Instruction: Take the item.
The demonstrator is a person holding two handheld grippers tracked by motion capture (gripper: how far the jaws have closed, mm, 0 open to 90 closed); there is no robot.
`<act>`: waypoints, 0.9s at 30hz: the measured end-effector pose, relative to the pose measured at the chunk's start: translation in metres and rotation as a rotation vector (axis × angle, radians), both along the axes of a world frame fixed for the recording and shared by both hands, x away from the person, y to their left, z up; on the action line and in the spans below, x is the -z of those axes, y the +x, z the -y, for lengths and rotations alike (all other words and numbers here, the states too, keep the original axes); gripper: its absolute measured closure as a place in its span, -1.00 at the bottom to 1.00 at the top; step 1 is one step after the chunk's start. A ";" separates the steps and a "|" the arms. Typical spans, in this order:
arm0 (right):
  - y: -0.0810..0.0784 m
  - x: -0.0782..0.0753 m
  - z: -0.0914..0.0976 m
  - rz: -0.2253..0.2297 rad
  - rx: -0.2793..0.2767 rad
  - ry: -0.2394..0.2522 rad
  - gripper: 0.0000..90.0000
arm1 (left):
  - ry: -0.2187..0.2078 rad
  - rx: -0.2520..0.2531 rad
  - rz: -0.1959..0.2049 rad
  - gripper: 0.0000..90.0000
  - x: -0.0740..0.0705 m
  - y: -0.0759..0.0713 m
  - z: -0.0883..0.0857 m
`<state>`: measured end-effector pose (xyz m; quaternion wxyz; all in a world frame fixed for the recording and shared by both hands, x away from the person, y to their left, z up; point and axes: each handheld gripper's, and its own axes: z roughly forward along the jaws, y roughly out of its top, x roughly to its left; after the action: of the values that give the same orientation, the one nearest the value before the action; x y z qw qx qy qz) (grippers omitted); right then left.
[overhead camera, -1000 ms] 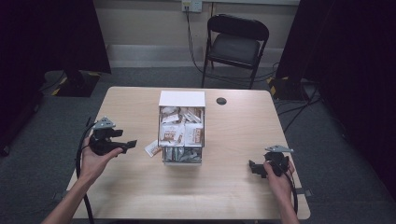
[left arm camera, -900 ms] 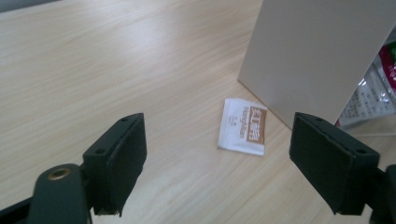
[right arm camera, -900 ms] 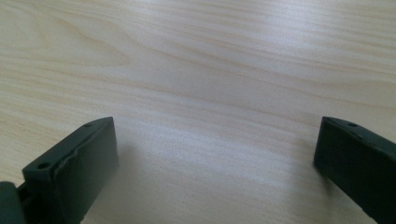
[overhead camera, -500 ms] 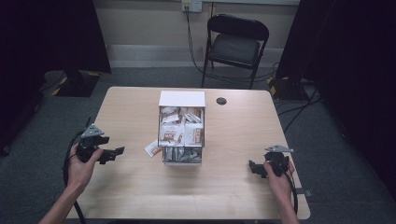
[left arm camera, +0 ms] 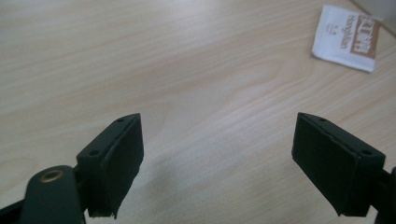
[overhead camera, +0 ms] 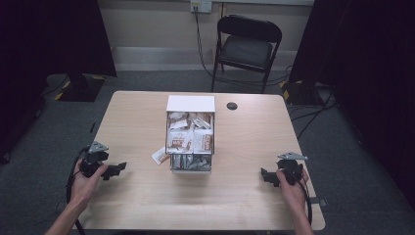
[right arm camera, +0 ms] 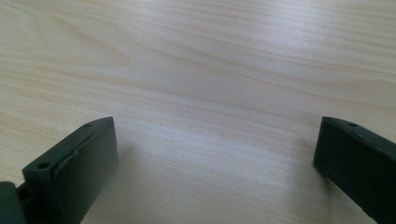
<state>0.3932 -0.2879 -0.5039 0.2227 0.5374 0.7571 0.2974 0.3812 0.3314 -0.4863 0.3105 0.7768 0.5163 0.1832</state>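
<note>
While both grippers' fingers (left arm camera: 112, 158) gape empty, flat paper sachet (left arm camera: 347, 37) lies on woodgrain table (overhead camera: 137, 127).

We note the left gripper (overhead camera: 115, 170) now sits nearer the table's front-left edge, well apart from the loose sachet (overhead camera: 159, 155), which lies beyond its fingertips; a second ago it was just beside it.

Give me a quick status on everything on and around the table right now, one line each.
Left gripper: open, holding nothing, low over the table.
Right gripper: open, holding nothing, low over the table.
Box: open, full of packets.
Loose packet: flat on the table, just left of the box.
Chair: unfolded, nobody on it, behind the table.
</note>
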 end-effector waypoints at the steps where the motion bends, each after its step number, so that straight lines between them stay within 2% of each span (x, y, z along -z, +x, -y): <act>1: 0.000 0.000 0.000 0.000 0.000 0.000 -1.00 | 0.000 0.000 0.000 -0.61 0.000 0.000 0.000; 3: 0.000 0.000 0.000 0.000 0.000 0.001 -1.00 | 0.014 0.001 -0.012 -0.59 0.004 0.000 -0.001; 4: 0.000 0.000 0.000 0.000 0.000 0.001 -1.00 | 0.007 -0.008 -0.016 -0.59 0.007 -0.001 0.000; 6: 0.000 0.000 0.000 0.000 0.000 0.001 -1.00 | 0.023 -0.001 -0.044 -0.60 0.013 -0.002 0.001; 11: 0.000 0.000 0.000 0.000 0.000 0.001 -1.00 | 0.012 -0.009 -0.012 -0.70 0.017 -0.002 0.001; 12: 0.000 0.000 0.000 0.000 0.000 0.001 -1.00 | 0.009 -0.011 -0.001 -0.70 0.019 -0.003 0.000; 13: 0.000 0.000 0.000 0.000 0.000 0.001 -1.00 | -0.009 -0.014 0.032 -0.76 0.022 -0.004 0.000; 17: 0.000 0.000 0.000 0.000 0.000 0.001 -1.00 | -0.021 -0.003 0.063 -0.79 0.026 -0.006 -0.002; 20: 0.000 0.000 0.000 0.000 0.000 0.000 -1.00 | -0.021 -0.026 0.063 -0.79 0.026 -0.008 -0.001; 27: 0.000 0.000 0.000 -0.001 0.004 0.000 -1.00 | -0.016 -0.023 0.060 -0.79 0.025 -0.009 -0.001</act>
<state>0.3929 -0.2876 -0.5038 0.2227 0.5391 0.7561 0.2968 0.3726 0.3324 -0.5116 0.3300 0.7623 0.5172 0.2061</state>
